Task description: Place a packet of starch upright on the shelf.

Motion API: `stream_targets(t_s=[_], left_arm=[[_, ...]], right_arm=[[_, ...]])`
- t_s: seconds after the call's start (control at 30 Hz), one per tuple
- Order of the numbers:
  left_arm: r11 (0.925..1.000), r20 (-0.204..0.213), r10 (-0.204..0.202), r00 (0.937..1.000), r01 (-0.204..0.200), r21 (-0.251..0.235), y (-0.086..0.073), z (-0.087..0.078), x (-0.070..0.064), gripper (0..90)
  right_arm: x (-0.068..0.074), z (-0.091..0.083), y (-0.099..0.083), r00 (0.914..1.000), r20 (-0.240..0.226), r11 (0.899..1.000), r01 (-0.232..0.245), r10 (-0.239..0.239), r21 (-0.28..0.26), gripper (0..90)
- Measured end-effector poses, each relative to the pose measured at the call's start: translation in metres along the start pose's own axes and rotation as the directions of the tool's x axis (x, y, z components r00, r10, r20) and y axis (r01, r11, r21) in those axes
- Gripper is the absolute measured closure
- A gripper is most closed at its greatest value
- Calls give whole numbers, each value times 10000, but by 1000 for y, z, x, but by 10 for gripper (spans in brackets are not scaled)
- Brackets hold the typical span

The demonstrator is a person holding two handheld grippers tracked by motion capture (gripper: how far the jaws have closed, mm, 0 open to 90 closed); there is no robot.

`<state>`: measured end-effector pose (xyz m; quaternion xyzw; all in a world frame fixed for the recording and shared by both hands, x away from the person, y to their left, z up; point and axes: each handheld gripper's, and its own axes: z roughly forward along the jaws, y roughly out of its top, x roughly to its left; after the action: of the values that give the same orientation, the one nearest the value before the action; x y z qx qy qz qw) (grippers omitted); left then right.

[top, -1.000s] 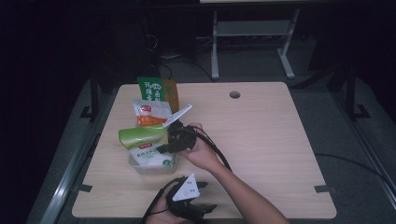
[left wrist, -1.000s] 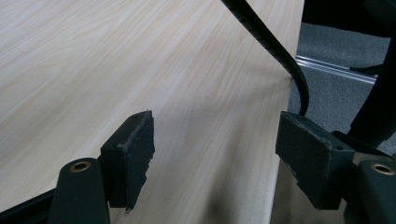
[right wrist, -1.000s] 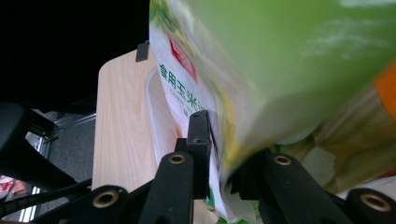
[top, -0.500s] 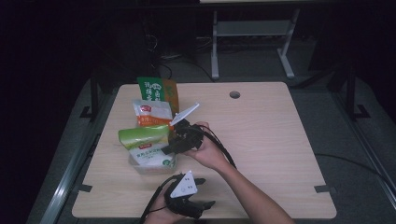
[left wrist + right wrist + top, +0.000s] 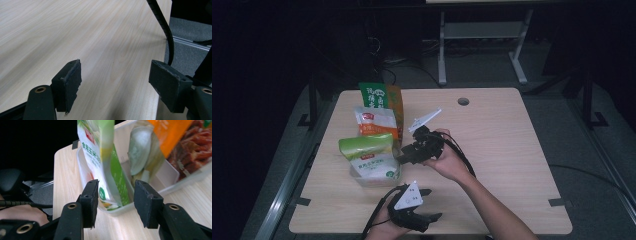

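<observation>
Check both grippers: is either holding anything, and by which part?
Nothing is held. The right gripper is open, its jaws on either side of the green bag's lower edge, not closed. The left gripper is open over the table.

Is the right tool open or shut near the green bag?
Open: the right tool has its jaws apart, either side of the green bag.

There were three food packets standing together at the left of the bench: one green-and-white packet nearest the person, one white-and-orange packet behind it, and one green-and-orange packet at the back. One clear plastic tray held at least the two nearer packets. Two grippers were counted, the left gripper and the right gripper, each with two black fingers. One round hole sat in the bench top.
</observation>
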<state>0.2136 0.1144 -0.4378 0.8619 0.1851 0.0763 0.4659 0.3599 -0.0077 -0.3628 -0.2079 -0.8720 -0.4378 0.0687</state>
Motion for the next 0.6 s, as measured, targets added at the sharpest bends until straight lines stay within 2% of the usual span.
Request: stream_targets(t_s=[0.23,0.4,0.6], left_arm=[[10000,-91,23,10000,-23,-7,1,-2,2,256],[10000,-158,7,9999,-8,-60,1,-3,5,256],[10000,-191,-5,9998,3,-79,1,-2,6,256]], right_arm=[[-6,-17,-11,9993,335,9998,-151,155,-112,507],[-15,-32,-21,9970,577,9986,-507,513,-118,492],[-22,-45,-32,9938,858,9975,-690,702,-167,478]])
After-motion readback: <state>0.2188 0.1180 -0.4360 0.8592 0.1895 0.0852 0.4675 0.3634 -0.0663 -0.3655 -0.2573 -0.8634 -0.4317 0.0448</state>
